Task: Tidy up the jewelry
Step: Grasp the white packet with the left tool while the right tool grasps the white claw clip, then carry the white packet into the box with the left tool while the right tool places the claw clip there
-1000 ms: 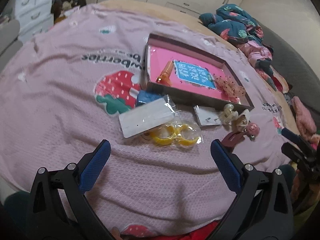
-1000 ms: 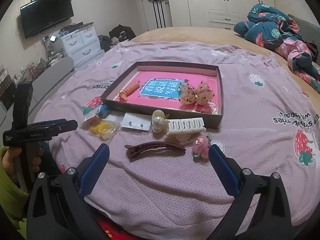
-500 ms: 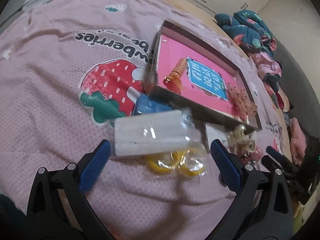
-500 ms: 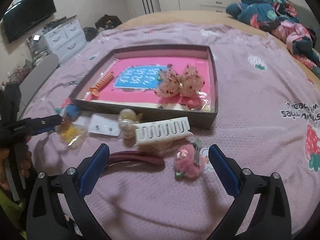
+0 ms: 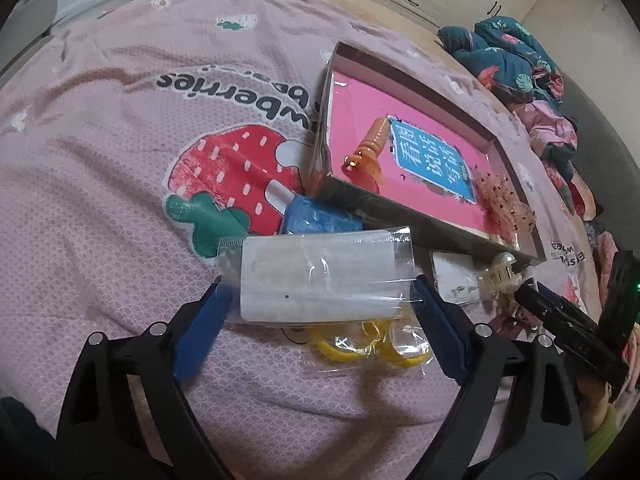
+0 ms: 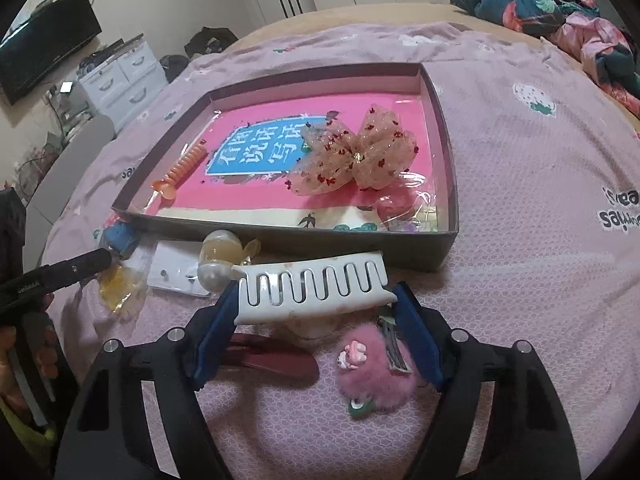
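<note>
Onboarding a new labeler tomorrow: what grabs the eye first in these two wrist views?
The shallow box with its bright pink lining dominates mid-bed, a sheer speckled bow lying inside at its right end. In front of it, the right gripper brackets a white toothed hair claw. The left gripper brackets a clear-bagged white card over yellow rings.

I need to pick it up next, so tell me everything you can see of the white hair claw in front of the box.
The white hair claw looks like glossy plastic, long and slightly curved, with a row of rounded interlocking teeth along its upper side, shut together. It lies crosswise on the pink bedspread, just in front of the box. The right gripper brackets it, one blue finger at each end. A few small marks show on it.
</note>
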